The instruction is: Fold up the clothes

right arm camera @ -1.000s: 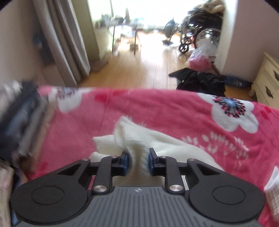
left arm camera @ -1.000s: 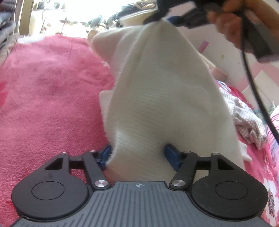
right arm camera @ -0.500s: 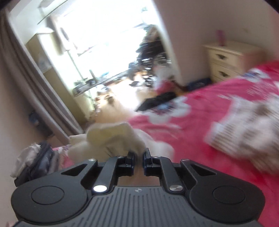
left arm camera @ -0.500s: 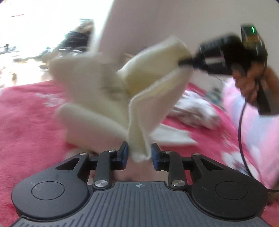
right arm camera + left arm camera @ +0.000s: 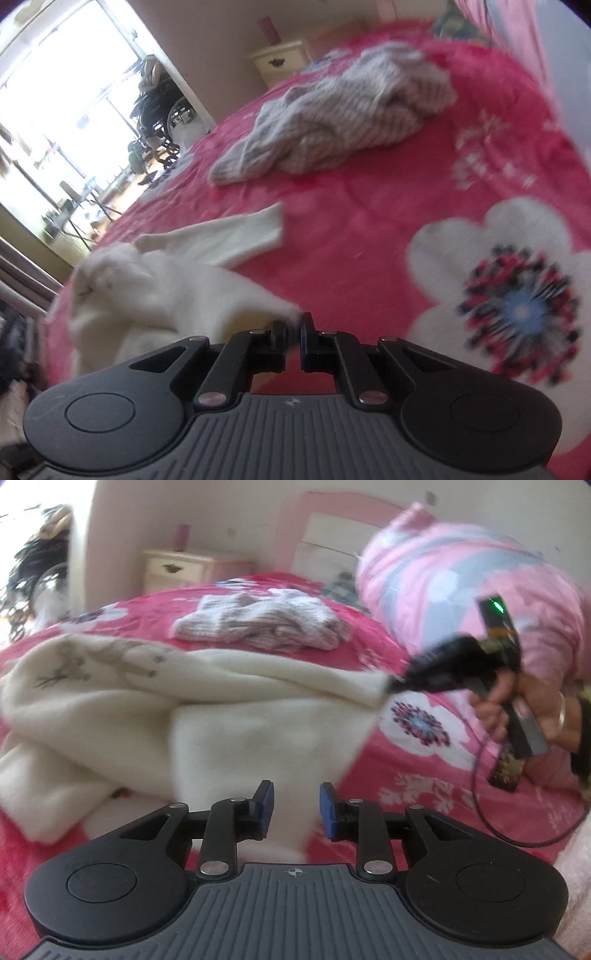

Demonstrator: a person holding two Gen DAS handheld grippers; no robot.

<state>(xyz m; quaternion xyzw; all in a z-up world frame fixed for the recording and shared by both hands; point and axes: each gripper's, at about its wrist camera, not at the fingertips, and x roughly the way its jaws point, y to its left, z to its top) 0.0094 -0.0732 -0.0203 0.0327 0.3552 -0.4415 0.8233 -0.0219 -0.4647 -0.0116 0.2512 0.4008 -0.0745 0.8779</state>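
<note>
Right gripper (image 5: 293, 330) pinches fuzzy cream sweater (image 5: 221, 716) corner; left gripper (image 5: 294, 805) apparently parted.

Cream nightstand (image 5: 173, 569) by wall; bright window (image 5: 55, 92).

The right gripper (image 5: 294, 334) was nearly closed, its jaws pinching a corner of the cream garment (image 5: 162, 291). From the fingers (image 5: 277, 338) the cloth ran off to the left in a rumpled heap, with one sleeve-like strip reaching up and to the right above the fingertips. It lay on the pink floral blanket (image 5: 369, 206). Well beyond the fingers, up and to the right, lay a crumpled striped garment (image 5: 343, 110). A large white flower print (image 5: 513, 295) sat on the blanket just right of the fingers. Far off stood a cream nightstand (image 5: 277, 62).
</note>
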